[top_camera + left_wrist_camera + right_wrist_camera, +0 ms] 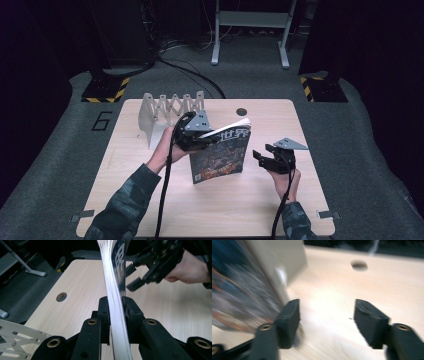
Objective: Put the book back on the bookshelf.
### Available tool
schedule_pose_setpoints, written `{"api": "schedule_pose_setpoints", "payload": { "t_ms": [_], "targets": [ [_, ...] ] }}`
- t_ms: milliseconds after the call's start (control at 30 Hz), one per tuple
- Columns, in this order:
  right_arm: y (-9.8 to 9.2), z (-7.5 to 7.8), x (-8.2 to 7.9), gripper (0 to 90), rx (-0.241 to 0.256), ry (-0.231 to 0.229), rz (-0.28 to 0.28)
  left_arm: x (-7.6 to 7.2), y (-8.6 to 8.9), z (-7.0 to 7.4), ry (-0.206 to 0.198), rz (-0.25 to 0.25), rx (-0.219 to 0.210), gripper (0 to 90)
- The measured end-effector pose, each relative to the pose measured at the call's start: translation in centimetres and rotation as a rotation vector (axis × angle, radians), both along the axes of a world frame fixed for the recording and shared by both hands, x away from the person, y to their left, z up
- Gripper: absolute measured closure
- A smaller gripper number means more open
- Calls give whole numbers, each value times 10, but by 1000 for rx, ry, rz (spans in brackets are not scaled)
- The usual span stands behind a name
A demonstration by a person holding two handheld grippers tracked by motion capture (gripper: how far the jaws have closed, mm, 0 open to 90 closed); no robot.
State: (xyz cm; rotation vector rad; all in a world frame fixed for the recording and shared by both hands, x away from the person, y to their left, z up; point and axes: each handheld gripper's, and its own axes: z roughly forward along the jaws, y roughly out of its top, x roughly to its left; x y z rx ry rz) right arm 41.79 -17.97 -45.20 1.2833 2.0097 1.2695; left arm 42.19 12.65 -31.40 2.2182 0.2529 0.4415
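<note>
- Nearest the camera in the high view, two camouflage sleeves [131, 192] come in from the bottom edge, each hand carrying a tool over the pale wooden bench [235, 210].
- The right hand-held gripper [261, 156] hovers just right of the magazine, not touching it, jaws spread wide and gripping nothing.
- Its own view confirms that: two black jaws apart, bare bench between them, and a blurred slice of the cover at the left edge.
- At mid-bench stands the magazine [220, 156], upright and a little tilted, its bottom edge on the wood; a dark, busy cover with large white characters along the top and orange lettering low down.
- The left hand-held gripper [197, 134] is clamped on the magazine's upper left corner.
- The left gripper view shows what the high view cannot: the white page edges [115, 312] pinched tight between the two jaws, pages fanning slightly above them.
- That same view catches the other gripper and its hand [188, 268] beyond the magazine.
- Farther back, a white accordion-style rack [167, 112] stands at the left rear of the bench.
- A round hole [242, 111] sits near the far edge.
</note>
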Motion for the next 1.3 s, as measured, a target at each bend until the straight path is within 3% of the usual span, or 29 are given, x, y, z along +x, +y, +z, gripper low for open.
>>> {"api": "schedule_pose_setpoints", "payload": {
  "t_ms": [67, 100, 133, 167, 300, 333, 700, 800, 967, 1033, 1300],
  "targets": [
    [-1, -14, 4, 308, -48, 31, -23, -1, 0, 1, 2, 11, 0, 769],
    [-1, -14, 4, 308, -48, 31, -23, -1, 0, 1, 2, 11, 0, 766],
    [-1, -22, 5, 265, -65, 55, -31, -1, -1, 2, -5, 6, -5, 766],
    [1, -39, 9, 205, -115, 91, -66, -1, -1, 4, -13, 2, -6, 760],
    [4, -50, 13, 153, -133, 108, -81, -2, -2, 6, -5, 3, -17, 757],
    [4, -58, 16, 140, -152, 127, -90, -1, -3, 5, -7, -7, 7, 758],
    [1, -72, 24, 140, -130, 163, -121, -1, -9, 5, 20, -10, 48, 785],
    [4, -75, 27, 140, -163, 167, -128, -2, -11, 7, 17, -4, 70, 790],
    [5, -76, 28, 144, -163, 158, -130, -3, -13, 8, -5, -9, 83, 795],
    [6, -76, 28, 143, -191, 156, -119, -5, -15, 8, -10, -8, 85, 798],
    [8, -76, 29, 149, -177, 155, -122, -5, -23, 14, 12, -3, 111, 818]
  ]
}}
